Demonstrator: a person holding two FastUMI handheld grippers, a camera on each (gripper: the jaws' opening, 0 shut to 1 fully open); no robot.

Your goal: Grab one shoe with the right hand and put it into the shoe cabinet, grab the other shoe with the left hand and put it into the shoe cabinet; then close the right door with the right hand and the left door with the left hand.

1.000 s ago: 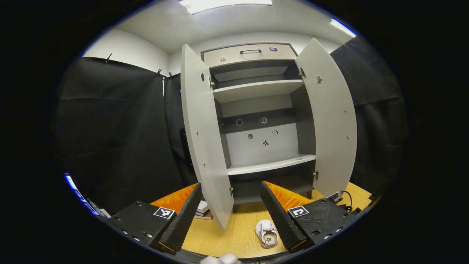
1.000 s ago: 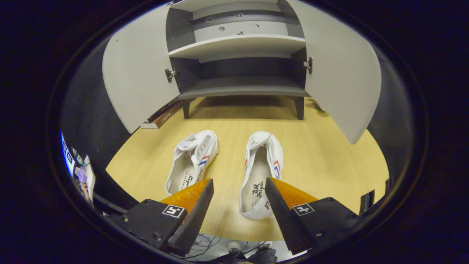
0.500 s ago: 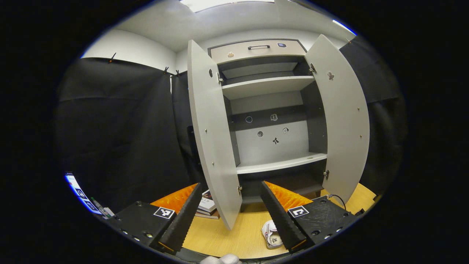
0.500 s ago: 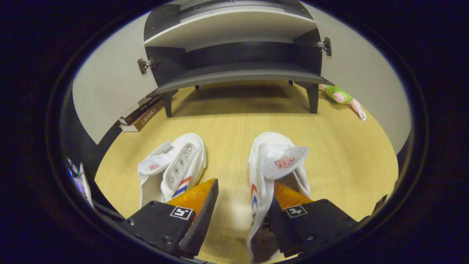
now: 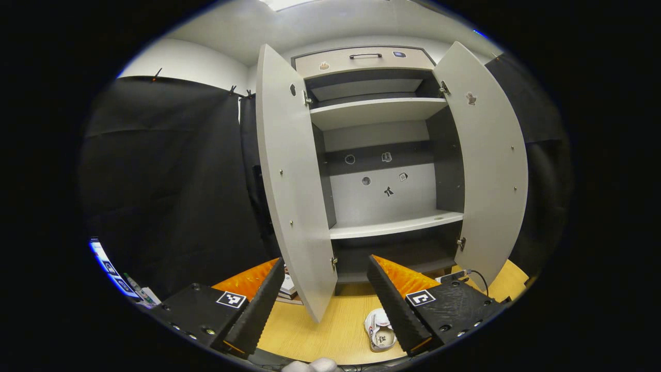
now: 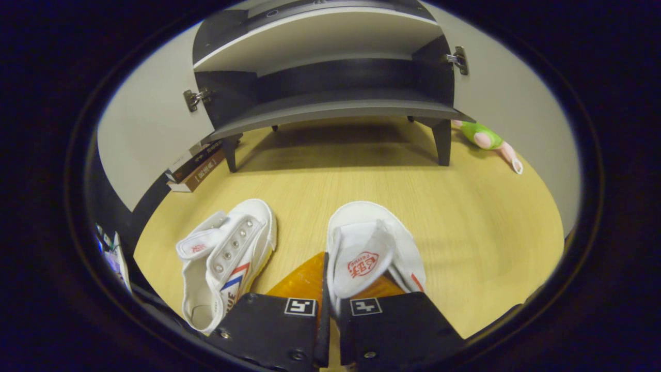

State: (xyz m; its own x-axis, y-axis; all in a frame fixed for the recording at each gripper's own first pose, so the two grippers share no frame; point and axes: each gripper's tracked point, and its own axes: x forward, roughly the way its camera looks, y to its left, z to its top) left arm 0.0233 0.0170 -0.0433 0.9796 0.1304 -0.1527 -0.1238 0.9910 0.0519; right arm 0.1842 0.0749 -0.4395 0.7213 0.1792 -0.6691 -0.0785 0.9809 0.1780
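Note:
Two white shoes with red and blue stripes lie on the wooden floor in front of the open shoe cabinet [image 6: 335, 106]. In the right gripper view, my right gripper [image 6: 326, 258] is shut on the inner side wall of the right-hand shoe [image 6: 369, 243]. The other shoe [image 6: 227, 258] lies free just to its left. In the left gripper view, my left gripper [image 5: 325, 266] is held up, open and holding nothing, facing the cabinet [image 5: 382, 225]. One white shoe [image 5: 379, 336] shows low by its right finger. Both doors, left [image 5: 289, 181] and right [image 5: 490, 170], stand wide open.
A stack of books [image 6: 199, 168] lies on the floor beside the cabinet's left leg. A green and pink toy [image 6: 483, 137] lies by its right leg. A cable [image 5: 467, 274] runs along the floor at the right. Bare floor stretches between the shoes and the cabinet.
My right gripper came down over the right-hand shoe and closed from wide open onto its side wall. The left gripper stayed open and shifted only slightly.

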